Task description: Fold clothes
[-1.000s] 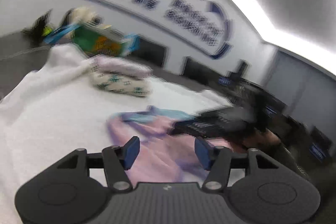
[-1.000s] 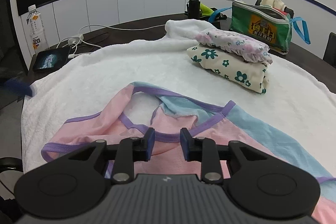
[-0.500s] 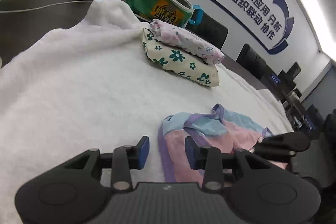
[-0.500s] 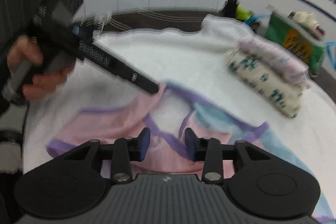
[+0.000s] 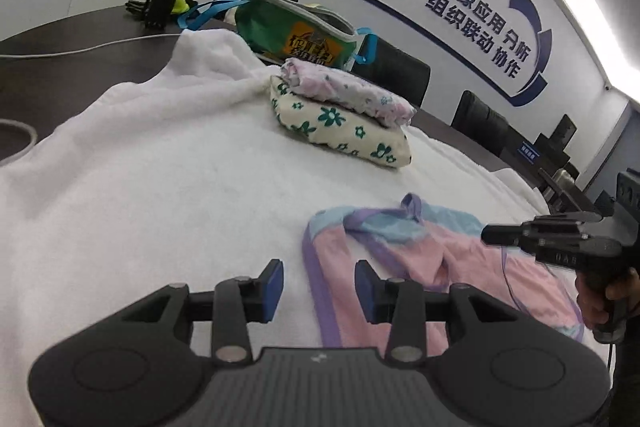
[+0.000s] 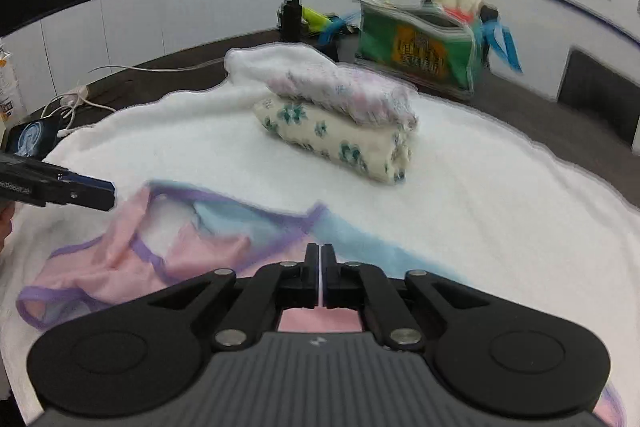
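Left gripper [image 5: 319,285] held low and roughly level, blue-padded fingers [image 5: 272,285] spread wide apart with nothing between them, seen again from the right wrist view as a dark tip [image 6: 86,191] reaching in from the left edge. Right gripper [image 6: 321,269] also low and level, fingers pressed together so that only a thin sliver of light shows between the pads, and visible in the left wrist view as a black body [image 5: 560,241] coming in from the right, gripped from below by a hand [image 5: 612,297] wrapped around its handle.
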`<state>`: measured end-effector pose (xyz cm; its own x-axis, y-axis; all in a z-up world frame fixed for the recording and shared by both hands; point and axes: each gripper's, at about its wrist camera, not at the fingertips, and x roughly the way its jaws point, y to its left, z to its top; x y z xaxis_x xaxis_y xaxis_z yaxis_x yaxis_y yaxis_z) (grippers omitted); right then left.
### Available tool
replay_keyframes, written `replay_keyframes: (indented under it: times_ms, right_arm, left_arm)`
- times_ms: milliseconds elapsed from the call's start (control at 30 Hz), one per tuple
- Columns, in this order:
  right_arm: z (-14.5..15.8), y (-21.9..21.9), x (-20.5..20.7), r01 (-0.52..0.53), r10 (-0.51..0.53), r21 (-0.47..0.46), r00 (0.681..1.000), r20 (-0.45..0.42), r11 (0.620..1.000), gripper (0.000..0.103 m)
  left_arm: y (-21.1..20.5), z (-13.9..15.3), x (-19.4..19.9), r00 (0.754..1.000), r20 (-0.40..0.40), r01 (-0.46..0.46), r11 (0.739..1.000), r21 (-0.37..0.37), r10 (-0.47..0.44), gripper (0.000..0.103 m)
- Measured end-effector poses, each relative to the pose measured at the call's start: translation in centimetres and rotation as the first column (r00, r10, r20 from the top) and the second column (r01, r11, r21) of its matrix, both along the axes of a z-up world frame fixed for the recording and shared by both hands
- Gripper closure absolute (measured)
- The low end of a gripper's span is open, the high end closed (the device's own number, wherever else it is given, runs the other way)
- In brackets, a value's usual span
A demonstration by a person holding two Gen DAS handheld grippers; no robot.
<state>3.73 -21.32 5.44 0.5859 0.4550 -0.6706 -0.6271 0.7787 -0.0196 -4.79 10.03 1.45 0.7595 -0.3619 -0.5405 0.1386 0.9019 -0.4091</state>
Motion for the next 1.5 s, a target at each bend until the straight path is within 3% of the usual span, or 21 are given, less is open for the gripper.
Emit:
replay_keyframes:
  times_ms: [33, 67, 133, 233, 367, 400, 433, 467, 533, 700, 833, 967, 1100, 1233, 1300, 1400, 1500]
  right_arm:
    - [-0.3, 0.5, -0.6, -0.041, 0.041, -0.002, 0.999, 0.007, 0.999, 0.089]
    - [-0.5, 1.1, -1.3, -0.085, 0.085, -0.004, 0.996, 0.018, 0.996, 0.073]
    - [-1.0, 2.2, -2.3, -0.166, 0.167, -0.016, 0.985, 0.042, 0.986, 0.065]
    - [-0.9, 4.1, -2.8, -0.288, 0.290, -0.039, 0.952, 0.092, 0.957, 0.065]
    - [-0.8, 5.5, -2.7, -0.423, 0.427, -0.059, 0.901, 0.084, 0.904, 0.066]
    - [-1.0, 5.7, -2.6, -0.453, 0.457, -0.074, 0.887, 0.061, 0.888, 0.068]
    - [-1.4, 6.1, -2.3, -0.479, 0.483, -0.091, 0.876, 0.024, 0.873, 0.077]
    - [-2.0, 6.4, -1.9, -0.496, 0.498, -0.112, 0.867, -0.012, 0.861, 0.089]
    - [-2.7, 6.5, -1.7, -0.498, 0.499, -0.135, 0.866, -0.027, 0.857, 0.100]
    - [0.0, 4.5, -1.7, -0.473, 0.475, -0.051, 0.877, 0.066, 0.880, 0.102]
    - [1.7, 1.2, -0.4, -0.383, 0.380, 0.022, 0.920, 0.097, 0.923, 0.102]
    - [0.6, -1.9, 1.2, -0.245, 0.242, 0.057, 0.969, 0.051, 0.968, 0.101]
    - [-1.0, -3.3, 1.3, -0.172, 0.171, 0.036, 0.985, 0.022, 0.985, 0.097]
    - [0.1, -4.5, 0.0, -0.141, 0.132, 0.097, 0.987, 0.091, 0.985, 0.079]
    - [1.0, -4.7, -1.2, -0.145, 0.130, 0.113, 0.983, 0.132, 0.983, 0.077]
    - [1.6, -3.9, -3.8, -0.253, 0.233, 0.109, 0.957, 0.170, 0.961, 0.077]
    - [0.6, -2.0, -6.9, -0.366, 0.355, 0.033, 0.918, 0.178, 0.930, 0.077]
  left_arm:
    - [-0.5, 0.4, -0.7, 0.999, 0.026, 0.031, 0.999, 0.011, -0.031, 0.066]
    - [-1.1, 0.7, -1.4, 0.997, 0.049, 0.060, 0.998, 0.027, -0.062, 0.065]
    - [-2.9, 0.6, -2.1, 0.991, 0.064, 0.110, 0.988, 0.108, -0.117, 0.058]
    - [-5.6, 0.6, -3.0, 0.976, 0.078, 0.180, 0.957, 0.229, -0.202, 0.058]
    - [-9.3, 0.5, -4.3, 0.946, 0.080, 0.261, 0.885, 0.385, -0.314, 0.058]
    - [-10.2, 0.5, -4.7, 0.937, 0.077, 0.279, 0.862, 0.423, -0.341, 0.059]
    - [-10.9, 0.4, -4.9, 0.929, 0.075, 0.292, 0.841, 0.455, -0.363, 0.059]
    - [-10.9, 0.5, -5.0, 0.931, 0.077, 0.285, 0.841, 0.459, -0.357, 0.059]
    - [-10.8, 0.5, -5.2, 0.935, 0.083, 0.270, 0.842, 0.468, -0.346, 0.059]
    - [-10.6, 0.6, -5.6, 0.944, 0.097, 0.232, 0.841, 0.489, -0.317, 0.059]
    - [-11.0, 1.3, -6.3, 0.943, 0.134, 0.203, 0.847, 0.492, -0.304, 0.059]
    - [-11.8, 2.3, -7.4, 0.932, 0.180, 0.211, 0.874, 0.438, -0.315, 0.059]
    - [-13.0, 2.0, -7.4, 0.928, 0.178, 0.216, 0.860, 0.463, -0.328, 0.058]
    - [-13.1, 1.1, -7.0, 0.946, 0.147, 0.185, 0.854, 0.485, -0.289, 0.059]
    - [-12.8, 0.8, -6.9, 0.952, 0.136, 0.180, 0.858, 0.482, -0.276, 0.059]
    - [-12.9, 0.2, -6.8, 0.955, 0.127, 0.175, 0.856, 0.487, -0.268, 0.059]
    - [-13.1, -0.4, -6.6, 0.959, 0.115, 0.164, 0.841, 0.516, -0.257, 0.059]
